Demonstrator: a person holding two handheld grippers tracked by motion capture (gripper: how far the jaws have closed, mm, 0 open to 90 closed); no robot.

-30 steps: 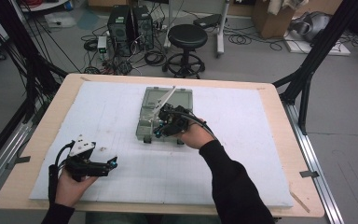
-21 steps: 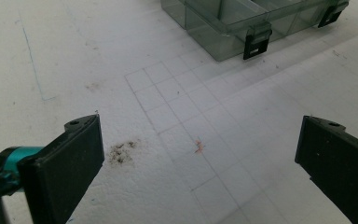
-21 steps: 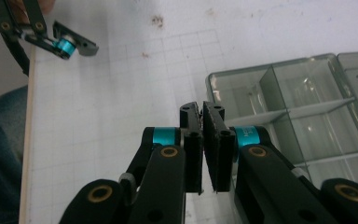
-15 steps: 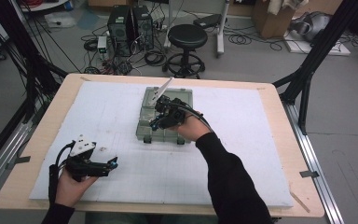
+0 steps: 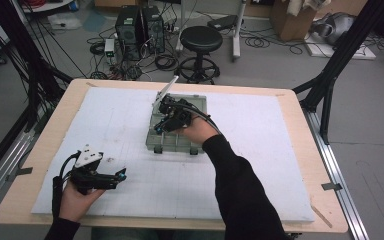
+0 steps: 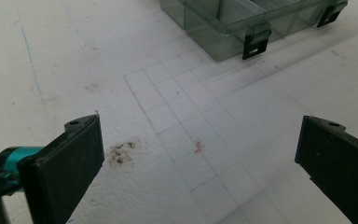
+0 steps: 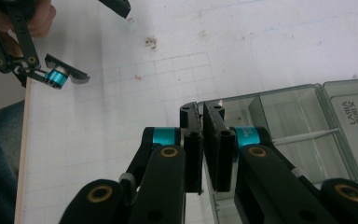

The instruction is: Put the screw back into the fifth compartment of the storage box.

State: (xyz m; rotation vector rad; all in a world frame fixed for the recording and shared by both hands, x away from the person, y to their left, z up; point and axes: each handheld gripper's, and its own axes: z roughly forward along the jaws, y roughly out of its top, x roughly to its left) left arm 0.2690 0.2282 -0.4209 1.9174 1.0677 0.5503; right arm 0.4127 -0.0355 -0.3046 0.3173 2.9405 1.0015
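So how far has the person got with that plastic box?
The lid of the compartment box is already raised, tilted up at the far side. In hand: the right claw is shut on the lid's thin edge, seen between its jaws in the right gripper view. The left claw rests open on the white mat, away from the box. Left, probably: swinging the lid fully one way or the other and letting go.

Black stool [image 5: 200, 39] on grey cabled floor [image 5: 280, 60]
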